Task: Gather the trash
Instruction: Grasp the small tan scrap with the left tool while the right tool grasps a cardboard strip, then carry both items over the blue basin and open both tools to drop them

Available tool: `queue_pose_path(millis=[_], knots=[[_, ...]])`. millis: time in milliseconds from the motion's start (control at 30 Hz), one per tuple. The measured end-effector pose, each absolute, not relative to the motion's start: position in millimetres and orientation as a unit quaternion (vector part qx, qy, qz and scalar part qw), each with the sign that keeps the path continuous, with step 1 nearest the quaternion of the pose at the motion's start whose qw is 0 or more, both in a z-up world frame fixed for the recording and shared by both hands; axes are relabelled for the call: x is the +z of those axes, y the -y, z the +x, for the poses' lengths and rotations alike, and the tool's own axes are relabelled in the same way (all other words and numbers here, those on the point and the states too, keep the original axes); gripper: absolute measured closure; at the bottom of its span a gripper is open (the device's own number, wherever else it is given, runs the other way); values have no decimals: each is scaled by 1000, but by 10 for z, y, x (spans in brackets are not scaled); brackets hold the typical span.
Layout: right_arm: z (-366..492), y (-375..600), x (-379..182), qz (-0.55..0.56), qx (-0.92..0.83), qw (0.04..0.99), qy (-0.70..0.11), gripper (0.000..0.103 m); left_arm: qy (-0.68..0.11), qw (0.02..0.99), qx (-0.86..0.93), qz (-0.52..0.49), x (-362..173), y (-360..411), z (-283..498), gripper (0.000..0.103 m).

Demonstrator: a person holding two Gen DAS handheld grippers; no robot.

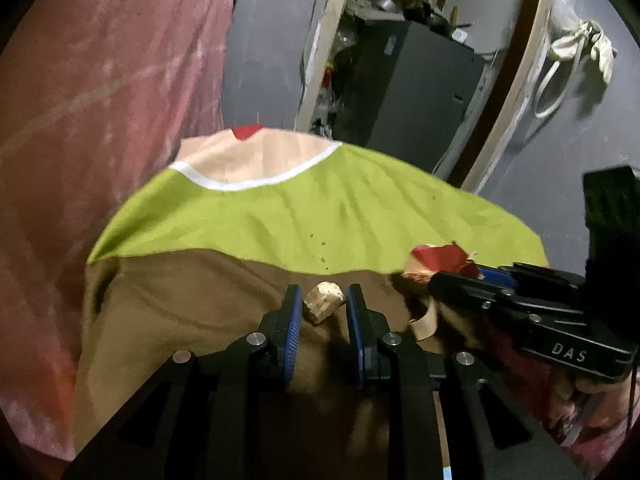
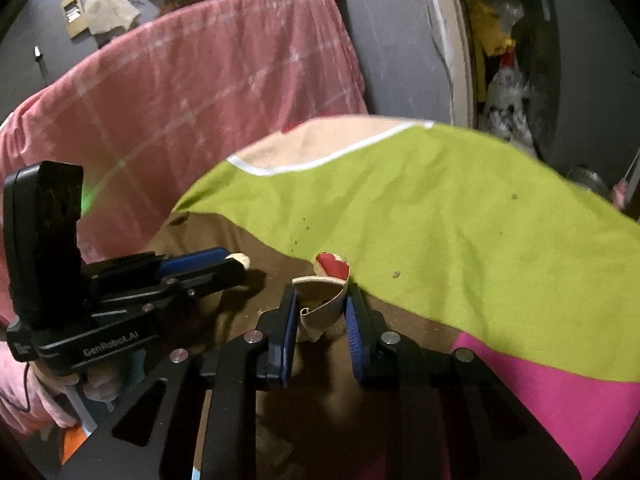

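Left gripper point(image 1: 323, 304): clamped on paper wad point(image 1: 324, 300); lift straight.
Right gripper point(image 2: 322, 308): pinching curled scrap point(image 2: 322, 304); keep squeeze gentle.

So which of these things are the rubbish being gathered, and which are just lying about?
Part of the job:
- crumpled paper wad, between the left gripper's jaws
- curled red-and-tan paper scrap, between the right gripper's jaws

Just lying about:
- green cloth
- pink checked blanket
- white rag on the wall
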State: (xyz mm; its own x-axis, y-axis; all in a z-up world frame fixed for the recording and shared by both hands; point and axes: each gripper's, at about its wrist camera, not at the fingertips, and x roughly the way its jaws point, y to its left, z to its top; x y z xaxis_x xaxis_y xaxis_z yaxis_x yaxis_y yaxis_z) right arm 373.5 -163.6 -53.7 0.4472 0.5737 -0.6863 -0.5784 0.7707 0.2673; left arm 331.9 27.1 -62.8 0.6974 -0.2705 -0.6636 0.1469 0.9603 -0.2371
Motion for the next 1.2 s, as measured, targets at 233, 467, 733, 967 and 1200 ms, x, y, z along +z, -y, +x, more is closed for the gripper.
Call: queue_pose_path(millis=[233,467,733,967,1200], knots=[[3212,1945,-102,-10,308,906,-291,83,-290,947,-118,-79,-233,-74,2992,84],[2628,2432,448,-19,258,951,-169,83,-187,968,-144,-86,245,350,2601,84],[2058,2943,861,-47,189,978,-69,83,-91,977,-180,-71,628,981,2212,84],[1687,3425,1050,-72,108,991,-10,83,-36,974,-205,-85,817,1447,1983,84],[1521,3830,1071,-74,39,996,14,83,-28,969,-227,-91,865,1900,1914,84]])
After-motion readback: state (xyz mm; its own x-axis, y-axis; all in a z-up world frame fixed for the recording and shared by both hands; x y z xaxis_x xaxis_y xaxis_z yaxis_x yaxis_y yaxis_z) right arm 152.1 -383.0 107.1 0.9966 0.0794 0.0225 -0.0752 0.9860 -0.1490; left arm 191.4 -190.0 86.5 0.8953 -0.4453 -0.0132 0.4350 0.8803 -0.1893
